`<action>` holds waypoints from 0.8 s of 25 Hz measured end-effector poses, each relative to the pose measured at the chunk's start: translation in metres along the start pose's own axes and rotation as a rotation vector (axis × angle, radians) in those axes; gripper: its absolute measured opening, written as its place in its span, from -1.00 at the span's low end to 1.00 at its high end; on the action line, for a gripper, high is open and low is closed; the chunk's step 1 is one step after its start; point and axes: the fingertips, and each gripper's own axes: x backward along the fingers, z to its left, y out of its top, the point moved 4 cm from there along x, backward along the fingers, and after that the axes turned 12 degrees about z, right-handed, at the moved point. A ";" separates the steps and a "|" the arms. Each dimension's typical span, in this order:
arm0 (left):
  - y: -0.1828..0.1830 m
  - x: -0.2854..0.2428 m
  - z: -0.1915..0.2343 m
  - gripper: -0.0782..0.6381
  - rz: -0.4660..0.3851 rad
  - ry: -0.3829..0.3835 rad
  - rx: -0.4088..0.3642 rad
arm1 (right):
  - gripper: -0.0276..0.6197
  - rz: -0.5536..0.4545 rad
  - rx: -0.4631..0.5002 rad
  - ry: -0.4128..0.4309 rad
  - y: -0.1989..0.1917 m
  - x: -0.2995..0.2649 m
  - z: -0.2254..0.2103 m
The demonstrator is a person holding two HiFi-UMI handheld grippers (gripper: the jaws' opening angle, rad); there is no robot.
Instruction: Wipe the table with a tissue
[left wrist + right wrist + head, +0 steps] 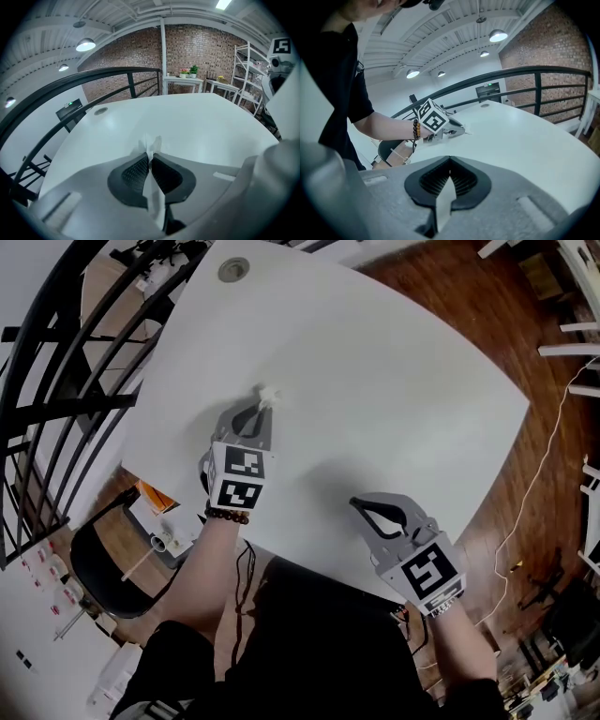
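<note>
A small white tissue (pixel 267 396) is pinched at the tip of my left gripper (pixel 258 412), which is shut on it and presses it onto the white table (pixel 394 381) near the middle. In the left gripper view the tissue (pixel 151 146) sticks out past the closed pads of the left gripper (pixel 150 158) and trails back between them. My right gripper (pixel 360 506) hovers over the table's near edge, shut with nothing in it; in its own view the right gripper (pixel 450 160) has its jaws closed together. From there the left gripper (pixel 457 131) shows far off on the tabletop.
A round cable grommet (pixel 233 269) sits at the table's far end. A black railing (pixel 56 381) runs along the left side, with a dark chair (pixel 103 568) below the table's left corner. White shelving (pixel 251 75) and wooden floor (pixel 544 474) lie to the right.
</note>
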 end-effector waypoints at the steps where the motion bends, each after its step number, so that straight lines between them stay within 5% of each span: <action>1: 0.002 0.002 0.001 -0.69 -0.010 0.006 0.007 | -0.94 -0.002 -0.001 -0.001 -0.001 0.002 0.000; 11: 0.005 0.047 -0.003 -0.69 -0.130 0.058 0.056 | -0.94 -0.032 -0.022 -0.032 -0.014 0.020 0.011; 20: -0.002 0.130 -0.059 -0.69 -0.270 0.074 0.096 | -0.94 -0.147 -0.050 -0.100 -0.043 0.070 0.038</action>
